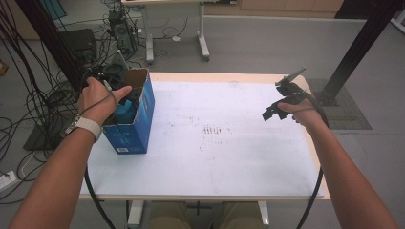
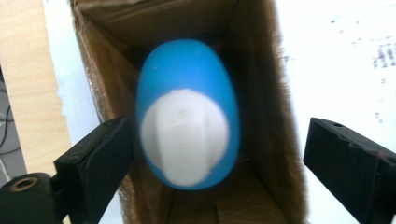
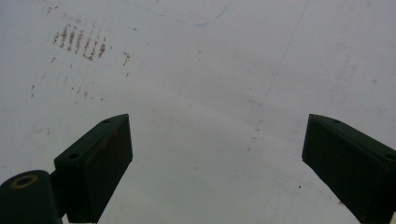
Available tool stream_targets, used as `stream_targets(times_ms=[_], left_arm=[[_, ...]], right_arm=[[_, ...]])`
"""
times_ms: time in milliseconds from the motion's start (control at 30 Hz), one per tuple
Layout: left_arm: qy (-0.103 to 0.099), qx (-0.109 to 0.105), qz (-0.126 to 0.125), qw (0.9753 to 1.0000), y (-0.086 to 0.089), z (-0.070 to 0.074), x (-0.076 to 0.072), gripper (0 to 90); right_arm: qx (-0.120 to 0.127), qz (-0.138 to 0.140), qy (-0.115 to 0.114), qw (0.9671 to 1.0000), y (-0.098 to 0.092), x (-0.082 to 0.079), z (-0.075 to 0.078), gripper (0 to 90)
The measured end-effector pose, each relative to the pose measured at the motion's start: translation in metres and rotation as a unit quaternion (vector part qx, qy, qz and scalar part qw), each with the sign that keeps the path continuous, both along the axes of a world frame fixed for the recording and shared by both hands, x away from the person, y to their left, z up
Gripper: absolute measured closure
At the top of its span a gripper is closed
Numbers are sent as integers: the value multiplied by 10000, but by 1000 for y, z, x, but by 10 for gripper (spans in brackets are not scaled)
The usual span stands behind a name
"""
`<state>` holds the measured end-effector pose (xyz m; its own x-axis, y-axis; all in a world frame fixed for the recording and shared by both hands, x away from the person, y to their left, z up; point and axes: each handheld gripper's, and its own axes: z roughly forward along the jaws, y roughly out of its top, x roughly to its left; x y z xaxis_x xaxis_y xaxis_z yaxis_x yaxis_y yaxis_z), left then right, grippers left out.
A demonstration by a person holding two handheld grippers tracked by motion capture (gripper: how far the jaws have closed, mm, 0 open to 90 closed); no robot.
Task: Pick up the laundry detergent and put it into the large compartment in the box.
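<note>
Beyond the white-topped wooden table [image 1: 219, 167] spreads a grey floor [image 1: 267, 47], with tangled black cables [image 1: 28, 100] at the left, another desk's white legs [image 1: 203, 43] behind, and a black post [image 1: 356, 52] rising right.

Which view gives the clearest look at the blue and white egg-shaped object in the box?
The left gripper view: the blue and white egg-shaped object sits between the open jaws of the left gripper, inside the cardboard box, though slightly blurred. In the high view a blue patch shows in the box opening behind the person's hand. The right gripper view faces the white table surface.
</note>
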<state>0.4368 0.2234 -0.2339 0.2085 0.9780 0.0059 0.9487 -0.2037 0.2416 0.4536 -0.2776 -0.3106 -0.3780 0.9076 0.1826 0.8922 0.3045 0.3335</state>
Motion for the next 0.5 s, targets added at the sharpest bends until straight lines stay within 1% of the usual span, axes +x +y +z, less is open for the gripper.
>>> stream_targets(times_ms=[33, 133, 200, 300, 333, 400, 500], left_arm=[[-25, 42, -31, 10000, -2, 2, 0, 81], [-49, 61, -67, 9999, -4, 8, -1, 74], [-98, 97, -48, 9999, -5, 13, -2, 67], [-138, 34, -11, 9999, -6, 20, -4, 59], [-151, 43, -19, 9999, -7, 22, -5, 59], [-197, 83, -10, 9998, -9, 29, -6, 58], [-255, 26, -7, 9997, -11, 40, -9, 51]], right_arm=[[12, -17, 2, 10000, 0, -1, 0, 85], [3, -14, 0, 10000, -1, -2, 1, 84], [9, -9, -17, 10000, -1, -2, 2, 84], [12, -5, -26, 10000, -2, -3, 2, 84], [12, -9, -27, 10000, -2, -4, 3, 84], [15, -8, -36, 10000, -3, -4, 3, 84], [25, -8, -48, 10000, -4, -4, 4, 84]])
